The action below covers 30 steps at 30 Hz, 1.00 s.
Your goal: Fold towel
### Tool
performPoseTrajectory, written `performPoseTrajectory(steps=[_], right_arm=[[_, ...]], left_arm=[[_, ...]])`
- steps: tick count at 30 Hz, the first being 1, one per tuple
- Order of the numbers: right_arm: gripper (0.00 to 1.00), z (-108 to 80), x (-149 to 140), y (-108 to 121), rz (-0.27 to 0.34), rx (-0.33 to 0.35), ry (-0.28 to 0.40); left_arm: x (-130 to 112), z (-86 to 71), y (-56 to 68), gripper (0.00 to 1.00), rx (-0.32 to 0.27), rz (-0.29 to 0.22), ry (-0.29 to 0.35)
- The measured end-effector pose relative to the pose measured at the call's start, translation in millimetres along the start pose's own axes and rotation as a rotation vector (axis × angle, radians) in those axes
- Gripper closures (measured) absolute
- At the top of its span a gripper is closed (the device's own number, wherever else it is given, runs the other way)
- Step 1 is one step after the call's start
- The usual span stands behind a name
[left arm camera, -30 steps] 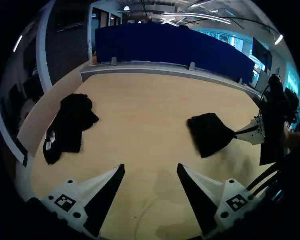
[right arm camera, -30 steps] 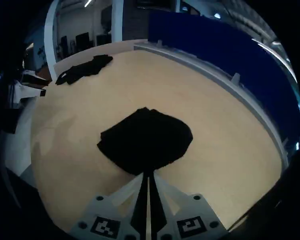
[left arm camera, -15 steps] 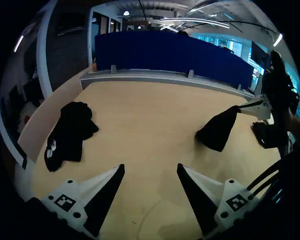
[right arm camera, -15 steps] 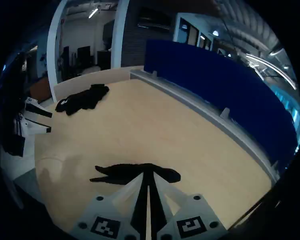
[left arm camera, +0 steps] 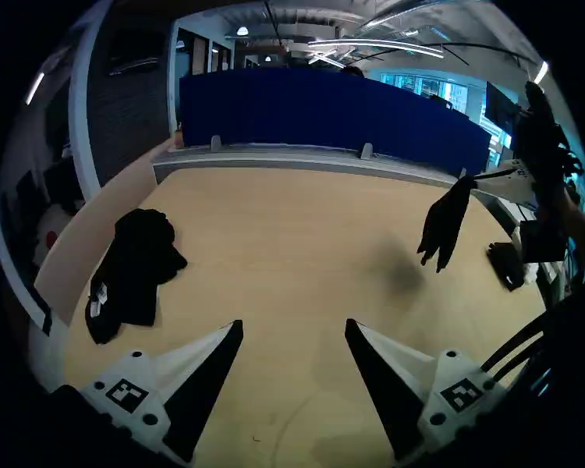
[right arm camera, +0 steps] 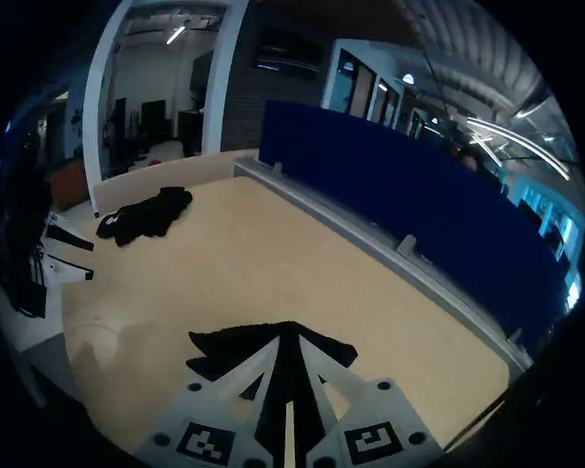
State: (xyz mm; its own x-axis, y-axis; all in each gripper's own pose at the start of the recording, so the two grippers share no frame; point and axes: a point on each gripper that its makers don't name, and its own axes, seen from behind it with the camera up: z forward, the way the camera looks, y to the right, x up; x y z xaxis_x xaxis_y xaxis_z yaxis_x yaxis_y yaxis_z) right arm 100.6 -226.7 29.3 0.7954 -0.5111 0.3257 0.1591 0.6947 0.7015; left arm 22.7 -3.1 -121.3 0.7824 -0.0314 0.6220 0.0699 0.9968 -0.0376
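Right now my right gripper (right arm camera: 289, 339) has its jaws clenched on the black towel (left arm camera: 445, 222), which hangs limp in the air above the tabletop (left arm camera: 292, 226). My left gripper (left arm camera: 292, 324) hovers with jaws released. A dark cloth heap (left arm camera: 132, 261) lies well apart from the towel.

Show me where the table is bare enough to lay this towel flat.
The wide middle of the table is bare, bordered by the black clothes, the blue partition behind, and the hanging towel. It is crowded around those clothes.
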Motion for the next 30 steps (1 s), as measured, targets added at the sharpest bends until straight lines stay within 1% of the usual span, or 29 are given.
performPoseTrajectory(steps=[6,13,18,26,30], right_arm=[[0.98,-10.1,-1.7,22.0,0.017,-0.023,0.004],[0.98,-25.7,-13.1,49.5,0.025,-0.047,-0.008],[0.98,-37.9,-24.6,74.1,0.036,-0.073,-0.017],[0.98,-57.8,-42.4,116.5,0.073,-0.105,-0.021],[0.98,-67.2,-53.0,137.2,0.079,-0.121,-0.030]], left_arm=[[1.4,1.6,7.9,0.03,-0.007,0.003,-0.002],[2.6,5.5,17.8,0.03,-0.014,0.020,-0.007],[4.0,7.9,24.0,0.03,-0.017,0.023,-0.010],[5.0,12.2,32.3,0.03,-0.015,0.025,-0.019],[5.7,15.4,36.7,0.03,-0.013,0.028,-0.025]])
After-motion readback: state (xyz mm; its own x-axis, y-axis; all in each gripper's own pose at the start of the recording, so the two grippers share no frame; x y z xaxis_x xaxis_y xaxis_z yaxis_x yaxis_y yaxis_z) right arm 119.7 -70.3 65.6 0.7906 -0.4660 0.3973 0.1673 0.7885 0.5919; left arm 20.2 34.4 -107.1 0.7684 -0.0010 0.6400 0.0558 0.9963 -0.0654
